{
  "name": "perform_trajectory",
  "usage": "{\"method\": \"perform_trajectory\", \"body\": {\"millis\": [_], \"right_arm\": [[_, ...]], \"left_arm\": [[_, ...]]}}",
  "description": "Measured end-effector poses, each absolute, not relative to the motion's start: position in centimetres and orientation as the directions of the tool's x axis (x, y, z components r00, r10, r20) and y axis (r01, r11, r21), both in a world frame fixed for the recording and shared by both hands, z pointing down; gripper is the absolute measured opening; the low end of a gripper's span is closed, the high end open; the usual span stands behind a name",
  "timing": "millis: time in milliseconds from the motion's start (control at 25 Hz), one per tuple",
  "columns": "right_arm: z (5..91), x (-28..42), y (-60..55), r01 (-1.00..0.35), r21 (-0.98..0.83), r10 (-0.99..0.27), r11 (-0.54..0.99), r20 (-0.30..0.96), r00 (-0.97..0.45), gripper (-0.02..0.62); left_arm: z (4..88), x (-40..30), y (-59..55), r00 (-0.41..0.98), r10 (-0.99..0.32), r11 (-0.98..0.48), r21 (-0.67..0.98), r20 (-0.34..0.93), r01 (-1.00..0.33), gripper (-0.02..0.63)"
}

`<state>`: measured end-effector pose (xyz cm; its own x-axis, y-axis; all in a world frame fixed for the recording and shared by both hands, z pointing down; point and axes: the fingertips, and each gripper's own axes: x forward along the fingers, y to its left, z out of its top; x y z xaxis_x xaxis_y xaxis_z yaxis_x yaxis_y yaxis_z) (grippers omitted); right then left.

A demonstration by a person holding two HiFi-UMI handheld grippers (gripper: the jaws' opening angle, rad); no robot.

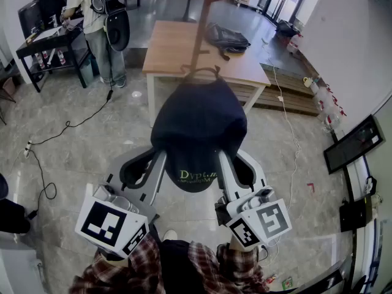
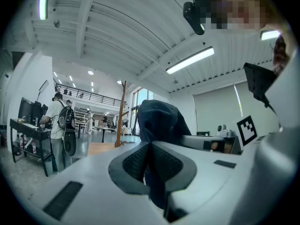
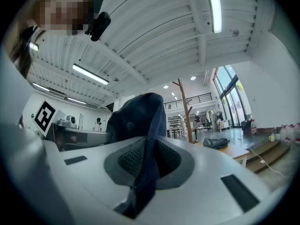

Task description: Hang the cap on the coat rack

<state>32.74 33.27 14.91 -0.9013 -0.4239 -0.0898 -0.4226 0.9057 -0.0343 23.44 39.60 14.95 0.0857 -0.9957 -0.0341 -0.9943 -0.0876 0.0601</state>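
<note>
Plaid sleeves [image 1: 125, 268] are showing right at the bottom of the head view, and just above them the left gripper [image 1: 160, 156] and right gripper [image 1: 223, 156] are holding up the cap [image 1: 199, 118] between them. Each gripper's own view is showing its jaws pressing together on a fold of the dark fabric, so both are clamping the cap, one on each side. It's looking like a dark navy cloth cap, with the crown rounded and bulging upward. Yellow-green stitched lettering [image 1: 197, 176] is sitting on the part nearest the camera. I'm reading something like "Dyptm", and the rest is getting lost in a crease. The cap is hanging in the air right in front of the coat rack [image 1: 201, 29], whose wooden pole is running out of the top of the frame, so its top is getting cut off. One curved hook [image 1: 202, 72] is sitting just over the crown, and I can't tell if it's touching. In the head view the jaw tips are hiding under the cap.
</note>
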Motion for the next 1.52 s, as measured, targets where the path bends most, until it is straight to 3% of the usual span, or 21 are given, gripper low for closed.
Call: {"method": "perform_trajectory", "body": {"millis": [280, 960, 1520], "right_arm": [[16.8, 27.8, 29.6, -0.432, -0.045, -0.434, 0.901, -0.056, -0.899, 0.041], [17.6, 9.1, 16.6, -0.568, -0.061, -0.570, 0.821, -0.045, -0.820, 0.041], [21.6, 5.7, 10.9, -0.650, -0.113, -0.648, 0.752, 0.059, -0.760, 0.041]], "left_arm": [[17.0, 18.5, 35.8, 0.097, -0.995, -0.097, 0.084, -0.007, -0.992, 0.026], [17.7, -1.0, 21.5, 0.252, -0.968, -0.250, 0.096, 0.009, -0.963, 0.026], [21.6, -4.9, 14.7, 0.350, -0.932, -0.330, 0.180, 0.089, -0.926, 0.026]]}}
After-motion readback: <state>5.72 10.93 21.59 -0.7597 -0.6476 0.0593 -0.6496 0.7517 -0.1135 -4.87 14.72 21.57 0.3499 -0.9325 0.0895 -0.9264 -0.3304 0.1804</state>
